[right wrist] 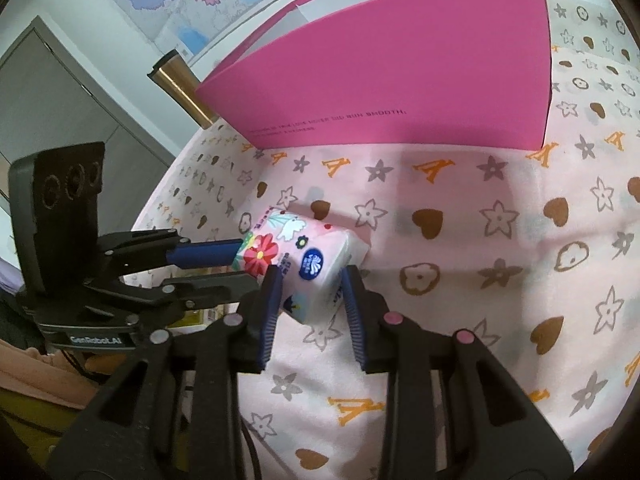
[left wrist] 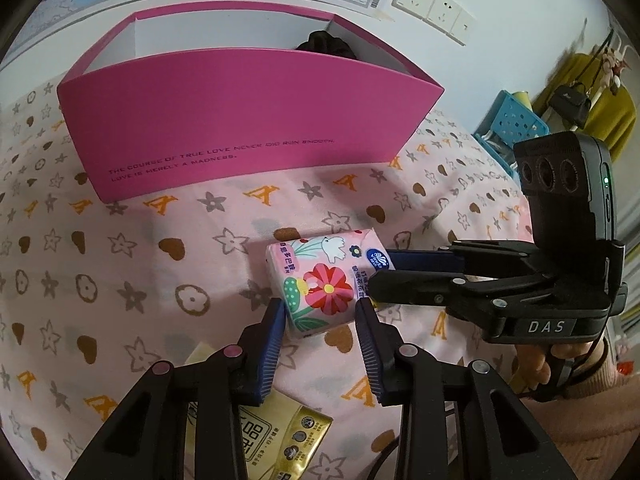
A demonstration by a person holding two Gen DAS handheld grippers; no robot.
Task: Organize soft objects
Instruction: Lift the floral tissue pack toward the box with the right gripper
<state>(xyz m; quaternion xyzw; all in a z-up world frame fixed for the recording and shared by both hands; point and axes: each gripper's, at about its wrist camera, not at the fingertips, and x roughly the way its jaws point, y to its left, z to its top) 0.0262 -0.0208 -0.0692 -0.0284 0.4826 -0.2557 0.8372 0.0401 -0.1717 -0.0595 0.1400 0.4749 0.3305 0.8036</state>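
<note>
1. Right up against the lens, the left gripper [left wrist: 320,312] has its blue pads on either side of the floral tissue pack [left wrist: 324,280], jaws drawn narrow and pressing the pack's near end.
2. Now the biggest thing out there: the pink patterned cloth [left wrist: 120,264] covers the whole surface, and everything sits on it.
3. Next in size, the magenta box [left wrist: 240,120] stands open at the back, well apart from the pack, and something dark [left wrist: 324,42] pokes up inside it (one soft item apparently already stowed, though I can't tell what it is).
4. The right gripper [right wrist: 308,292] comes in from the other side, and its own camera shows the pads closed snugly on the pack's white end, so both tongs grip the same pack at once.
5. The pack itself lies on the cloth in front of the box, slightly tilted in the right wrist view, not yet lifted clear as far as I can judge.
6. Smallest, down at the bottom edge: a yellow-and-gold packet [left wrist: 288,444] peeks out beneath the left gripper, waiting its turn.
7. My read: early to middle of the job. One item seems boxed, this pack is gripped but must be carried over the box wall, and the gold packet remains.
</note>
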